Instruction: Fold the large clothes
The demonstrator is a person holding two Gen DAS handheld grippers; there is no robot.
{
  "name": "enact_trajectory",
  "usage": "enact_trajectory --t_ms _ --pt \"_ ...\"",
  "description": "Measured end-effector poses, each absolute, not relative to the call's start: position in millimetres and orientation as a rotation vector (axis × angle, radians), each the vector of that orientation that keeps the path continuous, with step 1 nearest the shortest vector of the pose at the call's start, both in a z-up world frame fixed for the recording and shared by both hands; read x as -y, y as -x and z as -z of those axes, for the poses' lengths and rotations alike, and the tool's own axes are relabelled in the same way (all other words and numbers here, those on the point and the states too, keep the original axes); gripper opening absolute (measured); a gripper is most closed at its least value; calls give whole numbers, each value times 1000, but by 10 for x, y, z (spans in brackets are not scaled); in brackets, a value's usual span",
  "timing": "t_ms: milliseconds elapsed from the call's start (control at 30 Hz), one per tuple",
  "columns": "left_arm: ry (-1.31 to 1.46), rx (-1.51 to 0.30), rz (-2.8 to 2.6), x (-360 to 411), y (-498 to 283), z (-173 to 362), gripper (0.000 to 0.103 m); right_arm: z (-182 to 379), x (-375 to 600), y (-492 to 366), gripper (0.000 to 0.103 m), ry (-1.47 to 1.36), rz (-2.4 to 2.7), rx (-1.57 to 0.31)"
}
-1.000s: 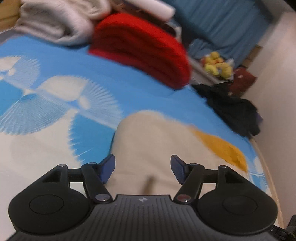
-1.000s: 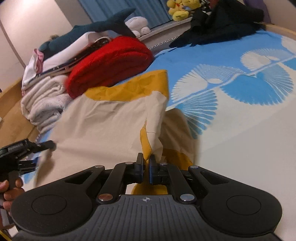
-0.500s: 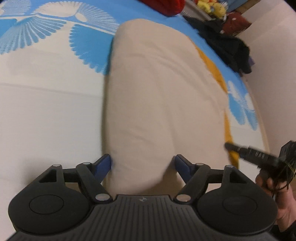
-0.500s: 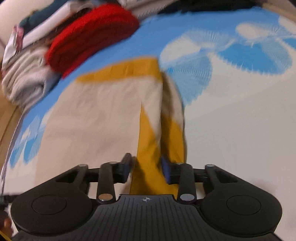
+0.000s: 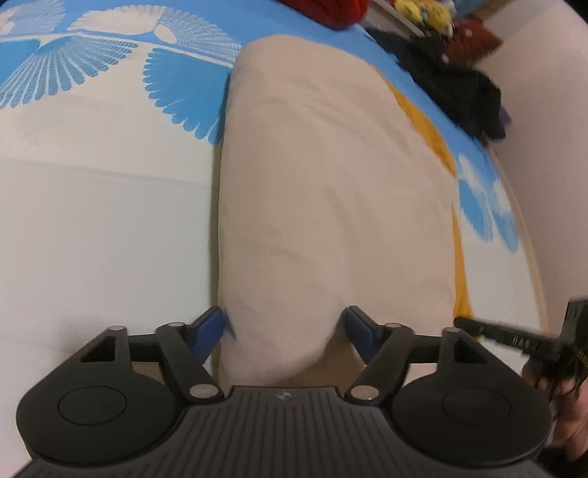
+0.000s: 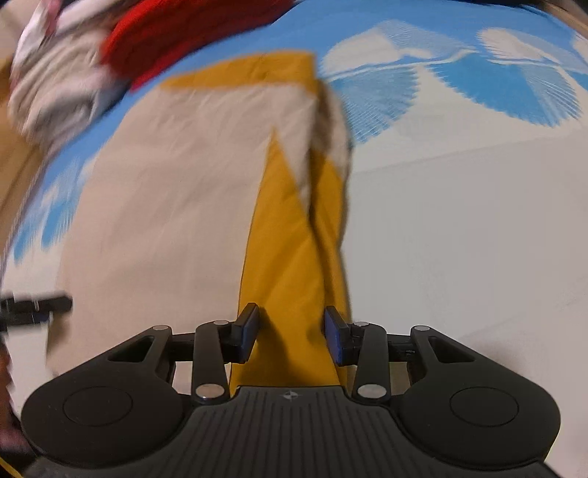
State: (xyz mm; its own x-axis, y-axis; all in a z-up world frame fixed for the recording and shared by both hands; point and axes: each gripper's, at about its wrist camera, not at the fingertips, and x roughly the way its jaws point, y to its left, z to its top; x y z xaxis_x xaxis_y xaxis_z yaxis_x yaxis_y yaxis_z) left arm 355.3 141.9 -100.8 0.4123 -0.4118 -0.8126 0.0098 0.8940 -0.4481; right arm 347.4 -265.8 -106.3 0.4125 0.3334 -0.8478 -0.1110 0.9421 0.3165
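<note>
Beige garment with mustard-yellow trim lies flat on the bedsheet, folded lengthwise into a long slab. In the right wrist view the same garment shows a yellow band across its far end and a yellow strip running down its right side toward the camera.

Left gripper sits at the garment's near end, fingers apart and closing, blue pads on either side of the near-left corner. The left pad looks right at the cloth edge; whether either pad presses is hard to tell (blur there), so no grip confirmed.

Right gripper is over the near end of the yellow strip, fingers apart and closing, the strip between the pads with a gap visible on both sides. Not clamped.

Each gripper's black fingertip pokes into the other's view beside the garment: the right one at the garment's near-right corner, with part of a hand behind it, the left one at the near-left edge.

Bedsheet is white with a blue fan pattern. Past the garment's far end: a red folded knit and, beside that, a blurred pile of pale folded cloth. Off the far-right of the garment: dark clothing and yellow plush toys.
</note>
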Motion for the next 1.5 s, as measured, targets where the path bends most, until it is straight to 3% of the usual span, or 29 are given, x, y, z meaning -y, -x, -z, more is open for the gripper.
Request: enact_trajectory --t_ms 33,100,200,233,267,333,567,667,767,1167,1500 --pt "372 -1118 285 -1393 -3522 1001 67 1061 2654 -3459 14 -223 -299 -1114" --pt "302 -1106 299 -1319 -3467 1014 64 1026 2646 -3436 7 -219 -312 -1099" --pt "255 -1096 294 -1279 -3396 1012 64 972 2623 -3404 6 -192 -301 -1087" --pt "254 -1097 281 -1283 -3370 1005 68 946 2602 -3392 6 -174 -292 -1080" --pt "241 -1107 248 -1284 -3323 986 80 909 2583 -3364 6 -153 -274 -1064" --pt "151 -1107 164 -1255 -3206 918 91 820 2582 -3273 11 -121 -209 -1018" --pt "-7 -877 -3 -1111 -2170 361 92 306 2418 -2503 19 142 -82 -707" --pt "11 -796 -41 -1051 -1643 271 103 74 2405 -2022 32 102 -75 -599" --pt "-36 -691 -47 -924 -1064 222 103 5 2383 -1575 41 57 -77 -602" --pt "8 -578 -12 -527 120 -150 103 -90 2203 -267 41 2 -49 -583" --pt "15 -568 -15 -417 -226 7 103 15 2235 -357 44 -45 -51 -619"
